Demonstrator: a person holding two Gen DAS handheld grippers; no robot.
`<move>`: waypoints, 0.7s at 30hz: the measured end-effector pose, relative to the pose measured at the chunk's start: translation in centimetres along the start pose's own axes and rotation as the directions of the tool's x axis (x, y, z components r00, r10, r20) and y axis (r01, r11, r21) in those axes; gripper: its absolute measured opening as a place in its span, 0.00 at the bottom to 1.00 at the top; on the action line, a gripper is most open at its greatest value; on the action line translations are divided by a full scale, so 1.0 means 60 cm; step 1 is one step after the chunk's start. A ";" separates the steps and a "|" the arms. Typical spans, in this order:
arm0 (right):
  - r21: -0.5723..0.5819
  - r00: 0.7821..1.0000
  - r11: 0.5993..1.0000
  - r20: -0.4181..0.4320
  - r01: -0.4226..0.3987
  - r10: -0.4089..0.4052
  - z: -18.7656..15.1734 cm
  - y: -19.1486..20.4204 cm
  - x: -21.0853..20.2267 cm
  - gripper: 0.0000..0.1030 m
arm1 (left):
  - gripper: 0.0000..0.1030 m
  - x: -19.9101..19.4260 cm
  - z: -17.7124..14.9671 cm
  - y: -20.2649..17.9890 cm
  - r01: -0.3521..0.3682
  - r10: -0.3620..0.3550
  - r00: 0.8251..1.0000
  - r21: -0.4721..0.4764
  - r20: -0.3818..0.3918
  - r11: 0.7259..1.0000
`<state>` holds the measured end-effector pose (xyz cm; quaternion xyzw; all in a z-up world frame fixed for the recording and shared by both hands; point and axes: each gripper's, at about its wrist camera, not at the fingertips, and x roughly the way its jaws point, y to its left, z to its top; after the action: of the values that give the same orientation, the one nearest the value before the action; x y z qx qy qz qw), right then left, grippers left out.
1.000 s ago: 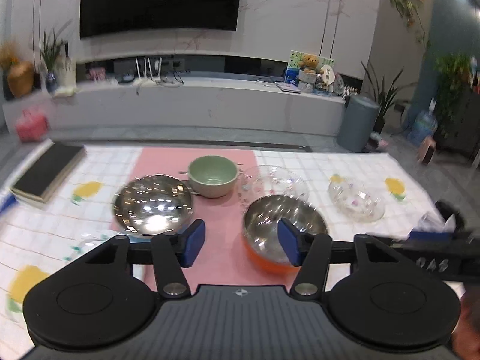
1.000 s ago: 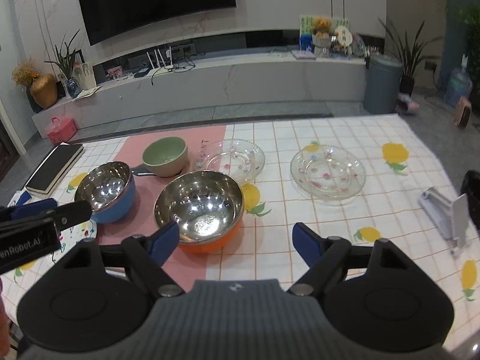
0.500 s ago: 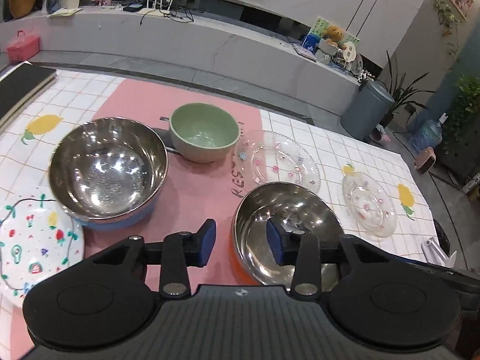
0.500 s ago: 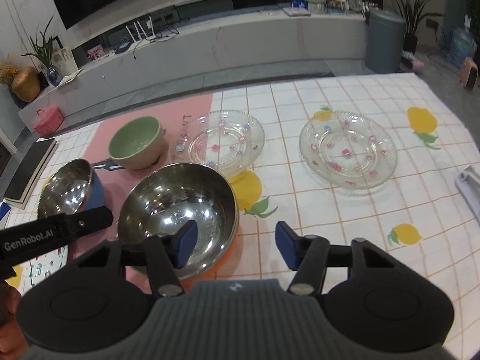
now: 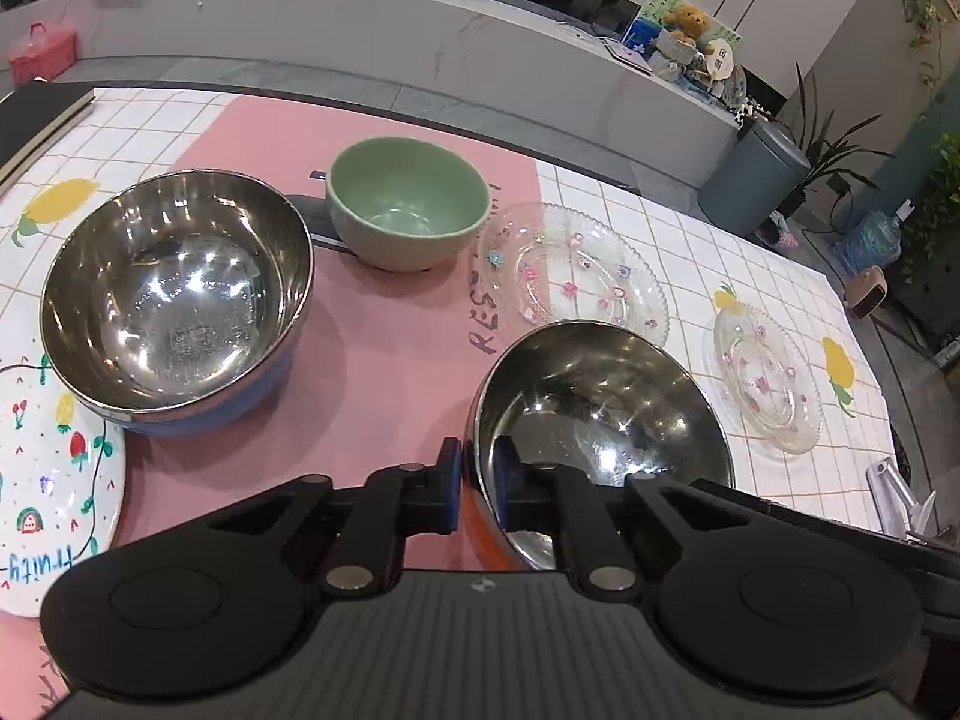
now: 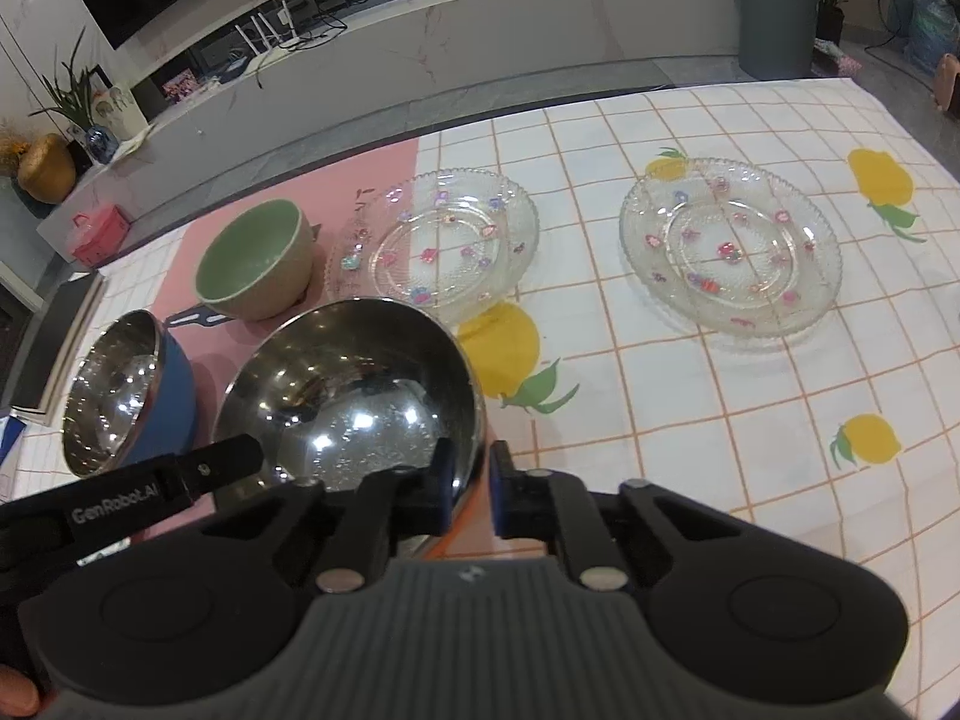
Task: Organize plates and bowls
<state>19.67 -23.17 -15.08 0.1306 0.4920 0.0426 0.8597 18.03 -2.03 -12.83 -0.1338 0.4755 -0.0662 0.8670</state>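
The left wrist view showed the left gripper closed on the near rim of the orange steel bowl, one blue pad outside the wall and one inside it, with only the wall between them. In the right wrist view the right gripper had its pads in the same way on the right side of that rim, one inside and one outside. So both tongs were almost fully closed and held the same bowl, which stood at the edge of the pink mat, near the front of the table. I could not tell whether the bowl was already lifted.

The blue steel bowl stood to the left on the mat, apart from the orange one, and partly over the painted white plate. The green bowl was behind them. One glass plate lay just behind the orange bowl, and the second glass plate lay well apart to the right on the checked tablecloth.

In my judgement the task was only at its beginning: no bowl was inside another bowl and the plates were not stacked. All the sorting was still to be done, probably starting with the orange bowl.
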 end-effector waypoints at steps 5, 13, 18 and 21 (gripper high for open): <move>0.009 1.000 1.000 -0.011 -0.002 0.002 -0.003 0.003 -0.010 0.08 | 0.09 -0.012 -0.003 -0.003 -0.010 0.010 1.000 0.019 0.003 1.000; -0.033 0.999 0.998 -0.009 -0.054 0.053 -0.048 0.036 -0.079 0.08 | 0.08 -0.102 -0.037 0.014 -0.040 0.039 0.999 0.041 0.022 0.998; -0.051 0.990 0.990 -0.049 -0.134 0.131 -0.095 0.072 -0.107 0.08 | 0.08 -0.169 -0.069 0.054 -0.078 0.077 0.996 0.029 0.037 0.997; -0.043 0.978 0.981 -0.092 -0.190 0.186 -0.124 0.093 -0.112 0.09 | 0.08 -0.197 -0.091 0.087 -0.097 0.097 0.995 0.002 0.032 0.995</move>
<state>10.14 -17.78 -11.57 0.1522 0.5133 0.1422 0.8325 7.01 4.87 -7.62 -0.1099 0.4674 -0.0226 0.8769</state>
